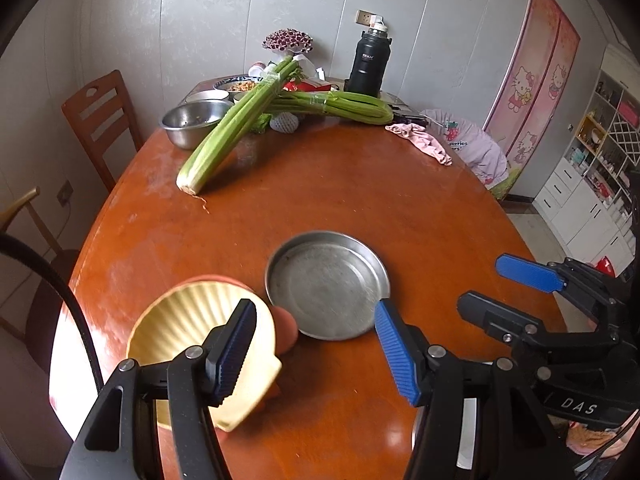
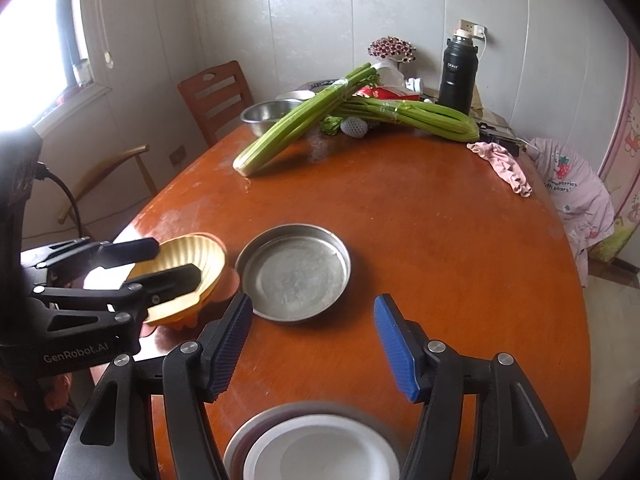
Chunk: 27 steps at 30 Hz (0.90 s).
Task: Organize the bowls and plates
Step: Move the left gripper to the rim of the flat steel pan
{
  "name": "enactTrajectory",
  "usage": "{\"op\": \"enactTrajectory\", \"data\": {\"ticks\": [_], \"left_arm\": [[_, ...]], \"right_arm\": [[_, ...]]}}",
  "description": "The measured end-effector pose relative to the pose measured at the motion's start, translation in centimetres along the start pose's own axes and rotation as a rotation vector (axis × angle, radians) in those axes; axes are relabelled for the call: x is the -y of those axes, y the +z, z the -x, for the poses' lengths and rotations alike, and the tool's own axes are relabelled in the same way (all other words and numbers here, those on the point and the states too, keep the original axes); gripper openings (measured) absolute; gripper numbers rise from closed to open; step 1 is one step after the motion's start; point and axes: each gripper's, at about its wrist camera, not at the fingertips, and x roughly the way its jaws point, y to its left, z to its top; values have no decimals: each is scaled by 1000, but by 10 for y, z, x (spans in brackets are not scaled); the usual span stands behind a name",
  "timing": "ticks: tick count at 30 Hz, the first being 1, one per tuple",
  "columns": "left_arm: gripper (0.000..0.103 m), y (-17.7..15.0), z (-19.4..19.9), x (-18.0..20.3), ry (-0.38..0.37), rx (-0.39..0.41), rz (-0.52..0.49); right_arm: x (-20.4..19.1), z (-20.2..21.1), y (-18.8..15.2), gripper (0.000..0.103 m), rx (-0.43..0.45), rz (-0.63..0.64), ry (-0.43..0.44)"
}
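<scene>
Both grippers hang over the near end of the reddish-brown oval wooden worktop (image 2: 400, 220), each with its jaws spread and nothing between them. The left gripper (image 1: 316, 344) sits just beside the ribbed, shell-shaped yellow bowl with an orange outside (image 1: 200, 320); one black finger overlaps the bowl's rim in its own view, and from the right wrist view the fingers appear to straddle that rim without pressing it. The right gripper (image 2: 314, 344) points at the shallow round steel plate (image 2: 294, 272), which lies flat on the worktop just beside the yellow bowl. Below the right gripper, at the near edge, a white round plate (image 2: 320, 452) rests on a grey one, blurred.

By my reading the bowl and the steel plate are set down and free, so a placing step looks finished and a new pick is due. The next move calls for choosing one dish, probably the steel plate, lowering a finger under or over its low rim, and closing firmly, since thin metal may slip.
</scene>
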Motion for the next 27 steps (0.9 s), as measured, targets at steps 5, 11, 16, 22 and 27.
{"op": "enactTrajectory", "data": {"ticks": [5, 11, 16, 22, 27], "left_arm": [[61, 18, -14, -10, 14, -28, -20], [61, 39, -47, -25, 20, -81, -26], [61, 47, -85, -34, 36, -157, -35], [61, 44, -122, -33, 34, -231, -43], [61, 40, -143, -34, 36, -266, -41]], "right_arm": [[8, -16, 17, 65, -25, -2, -4], [13, -47, 27, 65, -83, -1, 0], [18, -76, 27, 66, -153, -17, 11], [22, -102, 26, 66, -233, -39, 18], [24, -124, 20, 66, -303, -47, 5]]}}
